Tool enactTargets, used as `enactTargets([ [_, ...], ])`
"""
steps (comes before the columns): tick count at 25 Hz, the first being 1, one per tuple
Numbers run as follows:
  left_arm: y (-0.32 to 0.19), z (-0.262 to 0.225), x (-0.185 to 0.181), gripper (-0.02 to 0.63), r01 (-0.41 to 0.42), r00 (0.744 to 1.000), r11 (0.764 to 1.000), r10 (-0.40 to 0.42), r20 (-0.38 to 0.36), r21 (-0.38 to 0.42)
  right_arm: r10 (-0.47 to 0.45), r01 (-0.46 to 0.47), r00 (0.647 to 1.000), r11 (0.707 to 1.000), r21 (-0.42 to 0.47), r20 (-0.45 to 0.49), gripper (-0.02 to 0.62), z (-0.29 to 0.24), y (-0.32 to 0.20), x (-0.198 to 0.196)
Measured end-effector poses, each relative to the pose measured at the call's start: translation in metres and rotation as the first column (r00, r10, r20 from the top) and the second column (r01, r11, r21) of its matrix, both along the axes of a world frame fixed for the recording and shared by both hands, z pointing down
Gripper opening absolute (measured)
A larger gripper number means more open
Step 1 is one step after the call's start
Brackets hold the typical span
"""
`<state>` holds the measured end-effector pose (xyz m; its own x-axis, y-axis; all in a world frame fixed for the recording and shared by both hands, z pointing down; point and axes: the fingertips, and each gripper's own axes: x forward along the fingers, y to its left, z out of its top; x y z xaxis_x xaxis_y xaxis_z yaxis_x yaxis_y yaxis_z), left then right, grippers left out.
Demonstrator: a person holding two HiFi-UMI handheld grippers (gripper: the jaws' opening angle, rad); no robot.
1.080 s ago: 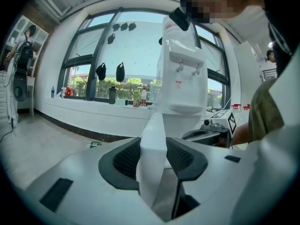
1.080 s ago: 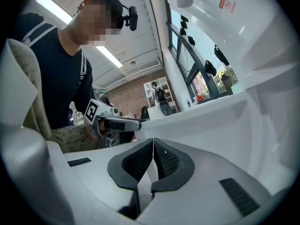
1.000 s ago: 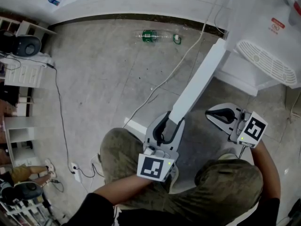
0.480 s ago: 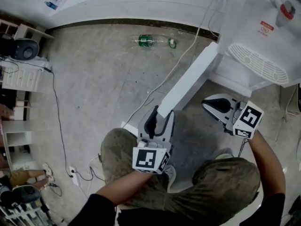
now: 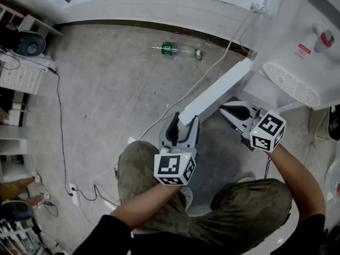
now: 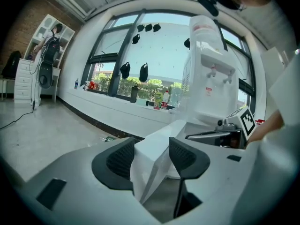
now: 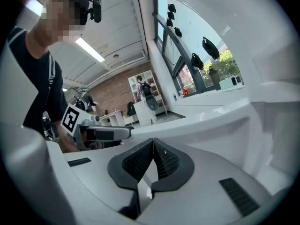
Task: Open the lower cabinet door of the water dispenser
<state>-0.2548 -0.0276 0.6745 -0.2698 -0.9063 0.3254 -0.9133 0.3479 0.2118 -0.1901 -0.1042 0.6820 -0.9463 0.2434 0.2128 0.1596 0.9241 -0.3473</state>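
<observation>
While the lower cabinet door (image 5: 215, 95) of the water dispenser (image 5: 300, 47) stands swung wide open, running from the dispenser's base at the upper right of the head view down toward the person's knee (image 5: 139, 161), the left tool (image 5: 182, 122) sits over the door's free end. Its 2 jaws have just been opening. In the left gripper view they stand apart, with the door's white edge between the dark ribbed pads (image 6: 122, 158). Lower down, a strip of floor shows between that edge and the pad on the view's right, so the pads are not clamped on it.

The right tool (image 5: 227, 109) hangs on the other side of the door, near the dispenser's foot and pointing toward the panel. Whether its tip touches the panel I cannot tell. Its 2 jaws are pressed together, pad against pad, with nothing between them.

1 clear plastic bottle (image 5: 172, 49) with a green label lies on its side on the grey floor (image 5: 106, 89), well beyond the door. It is close to the base of the long white bench (image 5: 159, 7) under the windows. A white cable (image 5: 199, 76) trails across the floor beside the door. The dispenser's white drip grille (image 5: 292, 77) juts out above the opened door.
</observation>
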Motion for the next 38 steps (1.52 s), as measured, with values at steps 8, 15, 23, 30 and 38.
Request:
enactTargets([
  [8, -0.002, 0.001, -0.019, 0.219, 0.059, 0.998, 0.998, -0.059, -0.03, -0.005, 0.155, -0.153, 0.986, 0.987, 0.039, -0.055, 0.0, 0.002, -0.029, -0.012],
  [15, -0.008, 0.0, -0.034, 0.218, 0.103, 0.994, 0.995, -0.103, -0.033, 0.002, 0.275, -0.274, 0.961, 0.961, 0.023, -0.04, 0.0, 0.002, -0.037, -0.013],
  [23, -0.013, 0.0, -0.047, 0.218, 0.14, 0.989, 0.99, -0.139, -0.053, 0.01, 0.256, -0.261, 0.965, 0.955, 0.139, 0.05, 0.0, -0.027, -0.032, -0.017],
  [30, -0.021, 0.003, -0.063, 0.204, 0.205, 0.978, 0.979, -0.205, -0.042, 0.01, 0.291, -0.288, 0.957, 0.95, 0.124, -0.011, 0.002, -0.008, -0.036, 0.001],
  [38, -0.031, 0.002, -0.078, 0.193, 0.246, 0.969, 0.969, -0.246, -0.008, 0.006, 0.306, -0.305, 0.952, 0.952, 0.036, -0.019, 0.001, -0.001, -0.043, -0.003],
])
